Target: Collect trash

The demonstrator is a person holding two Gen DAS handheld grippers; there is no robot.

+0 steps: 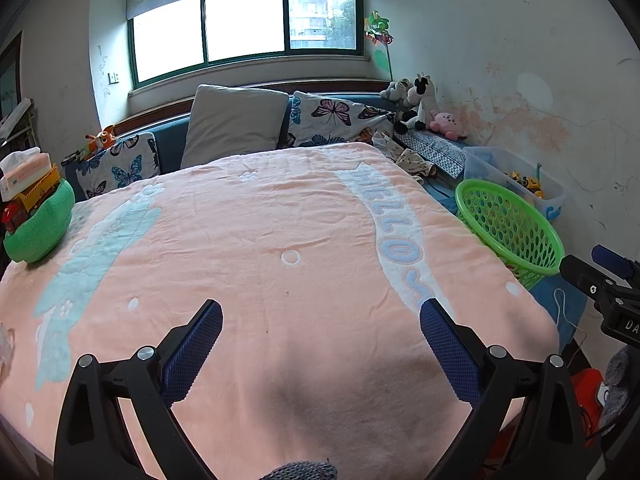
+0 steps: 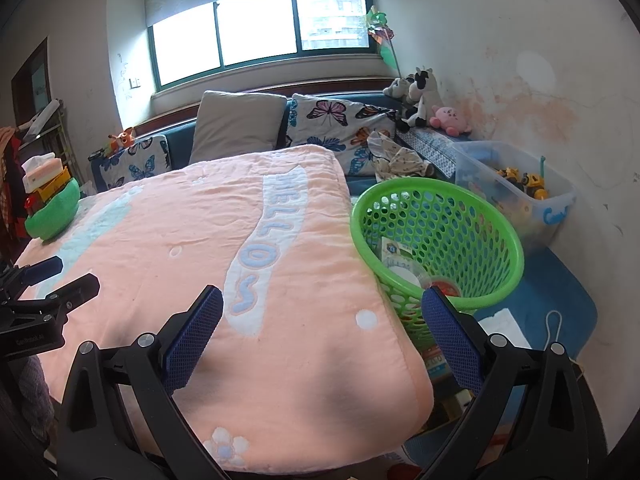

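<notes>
Hand-held gripper (image 2: 322,332) hides part of the green basket (image 2: 496,220) rim.

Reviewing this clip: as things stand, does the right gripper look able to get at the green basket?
Probably yes. The right gripper is open and holds nothing, and the green basket sits just ahead to its right beside the blanket, its open top facing the gripper with nothing between them.

A home bedroom: blanketed bed (image 1: 280,240), pillows (image 1: 234,124), plush toys (image 1: 420,104).
</notes>
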